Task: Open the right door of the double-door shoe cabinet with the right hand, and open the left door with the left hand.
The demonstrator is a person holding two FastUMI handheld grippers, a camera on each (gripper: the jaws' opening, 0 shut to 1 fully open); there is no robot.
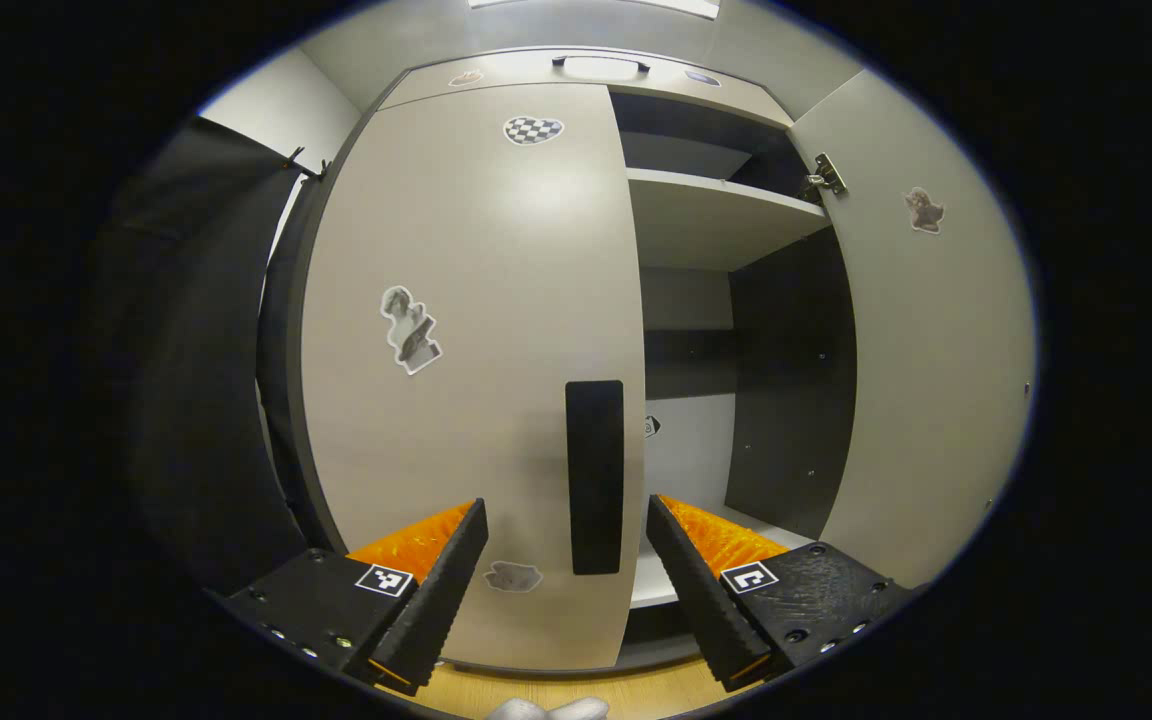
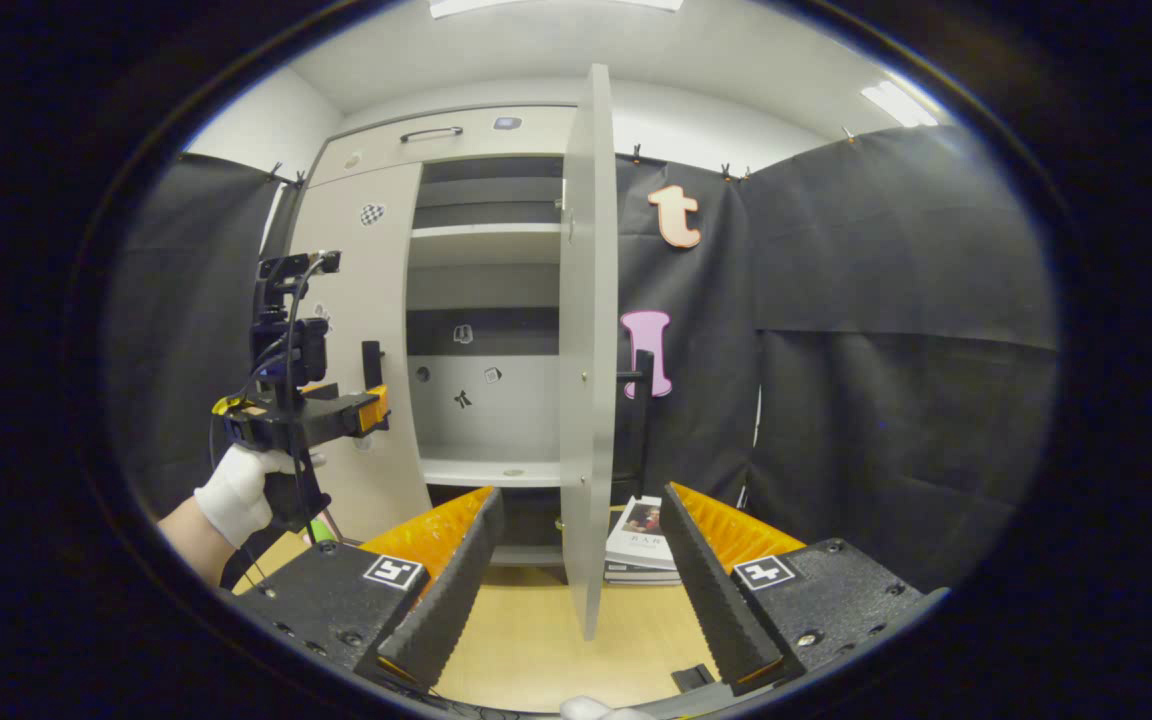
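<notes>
In the left gripper view, my left gripper (image 1: 566,560) is spread wide and holds nothing. The left door (image 1: 476,350) is closed; its black handle (image 1: 595,476) stands at twelve o'clock between my fingers, not yet touched. The right door (image 1: 921,340) is swung out at three o'clock.

In the right gripper view, my right gripper (image 2: 581,560) is also wide and empty, the open door's edge straight ahead. I judge the left door's step in hand: next I must close on that handle and pull.
</notes>
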